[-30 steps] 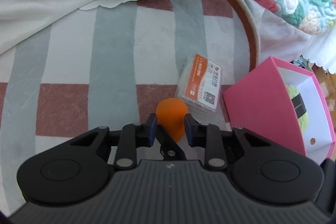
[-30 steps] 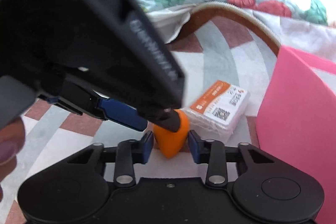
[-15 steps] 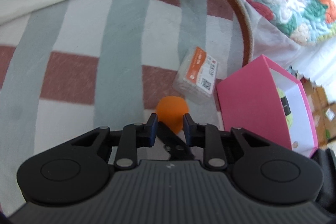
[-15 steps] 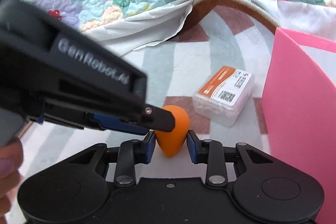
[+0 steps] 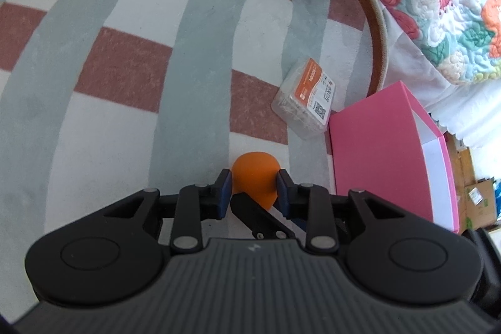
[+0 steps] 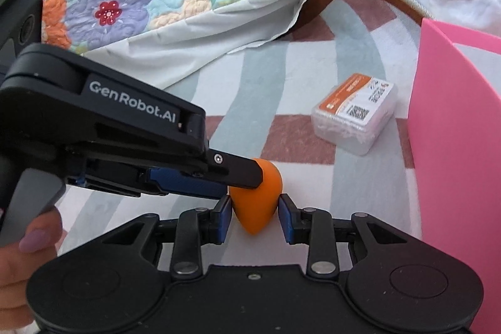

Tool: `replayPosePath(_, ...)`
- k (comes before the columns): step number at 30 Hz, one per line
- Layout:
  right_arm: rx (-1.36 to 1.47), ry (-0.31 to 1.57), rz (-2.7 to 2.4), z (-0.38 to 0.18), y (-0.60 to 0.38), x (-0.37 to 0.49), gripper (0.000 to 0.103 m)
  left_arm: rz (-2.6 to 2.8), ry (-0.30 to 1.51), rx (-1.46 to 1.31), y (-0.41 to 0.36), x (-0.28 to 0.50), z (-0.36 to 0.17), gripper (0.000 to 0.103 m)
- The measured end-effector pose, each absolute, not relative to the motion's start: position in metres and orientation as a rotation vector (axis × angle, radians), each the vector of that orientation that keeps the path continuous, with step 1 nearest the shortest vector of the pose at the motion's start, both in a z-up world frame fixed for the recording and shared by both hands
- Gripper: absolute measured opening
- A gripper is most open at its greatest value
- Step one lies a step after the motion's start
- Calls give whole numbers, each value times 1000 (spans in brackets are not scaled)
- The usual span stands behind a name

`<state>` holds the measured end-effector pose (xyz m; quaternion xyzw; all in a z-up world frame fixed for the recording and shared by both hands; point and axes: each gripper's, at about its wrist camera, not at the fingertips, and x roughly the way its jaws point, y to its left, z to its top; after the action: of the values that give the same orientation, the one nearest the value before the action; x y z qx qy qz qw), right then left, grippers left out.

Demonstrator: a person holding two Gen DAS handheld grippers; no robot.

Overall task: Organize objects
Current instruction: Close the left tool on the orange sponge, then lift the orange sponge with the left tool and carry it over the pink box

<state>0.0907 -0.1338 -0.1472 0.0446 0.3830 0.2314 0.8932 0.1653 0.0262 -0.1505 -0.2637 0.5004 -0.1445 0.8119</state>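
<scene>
Both claws are meeting on one smooth, teardrop-shaped orange sponge (image 6: 255,201) above the checked rug (image 5: 125,68) — the left claw (image 5: 254,188) is clenching it, while the right claw (image 6: 255,213) is bracketing it, grip unclear. A clear plastic box (image 6: 353,111) is lying near the matte pink box (image 5: 382,152).

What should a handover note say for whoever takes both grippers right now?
Left gripper: shut on the orange sponge, holding its round end.
Right gripper: pads on either side of the sponge's pointed end; I can't tell whether they grip it.
So the sponge sits between both grippers, above the striped rug.
Clear box with an orange label lies on the rug beside the pink box.
Done: sponge picked up.
Left: probably finish the handover, put the sponge in the pink box, then the clear box.
</scene>
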Motion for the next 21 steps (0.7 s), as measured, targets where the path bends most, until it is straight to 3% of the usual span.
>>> replayPosePath(5,64,808,500,-149,-133,94,38,-284,1059,-622,30,164,-158,34)
replayPosePath(10,34,777,504,-152,-134,87,36,-300,1055,-626,28,161,-158,27)
replayPosePath(21,-5,780,551,-140,-130,71,33,-269,1013,-572,27,131,-137,26)
